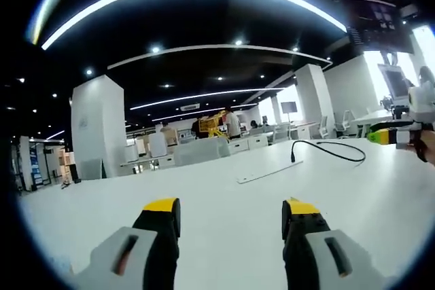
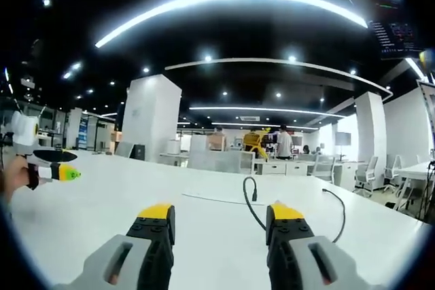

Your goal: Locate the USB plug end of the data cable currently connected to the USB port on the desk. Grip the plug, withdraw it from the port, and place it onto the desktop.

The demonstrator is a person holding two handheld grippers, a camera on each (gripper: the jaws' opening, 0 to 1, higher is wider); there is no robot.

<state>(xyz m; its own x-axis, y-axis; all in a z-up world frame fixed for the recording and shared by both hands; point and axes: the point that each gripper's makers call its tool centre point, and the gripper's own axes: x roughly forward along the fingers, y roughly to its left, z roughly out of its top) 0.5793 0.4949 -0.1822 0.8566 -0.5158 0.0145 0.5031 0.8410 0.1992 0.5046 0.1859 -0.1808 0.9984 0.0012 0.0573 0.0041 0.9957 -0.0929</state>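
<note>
A black data cable point(image 1: 331, 149) loops over the white desk point(image 1: 204, 188) at the right. Its plug end point(image 1: 293, 157) stands upright at the far end of a flat port strip point(image 1: 262, 173) set in the desktop. My left gripper point(image 1: 231, 210) hovers low over the desk, well short of the strip, open with nothing between its jaws. The right gripper point(image 1: 397, 135) enters from the right edge. In the right gripper view the cable point(image 2: 249, 202) rises just ahead, its plug point(image 2: 253, 195) by the strip point(image 2: 217, 199). My right gripper point(image 2: 221, 212) is open. The left gripper point(image 2: 51, 171), held by a hand, shows at far left.
The desk point(image 2: 102, 208) is wide and bare around the strip. Beyond its far edge stand a white pillar point(image 1: 98, 127), more desks, office chairs point(image 2: 370, 168) and several people point(image 1: 231, 123). A monitor point(image 1: 397, 83) stands at the far right.
</note>
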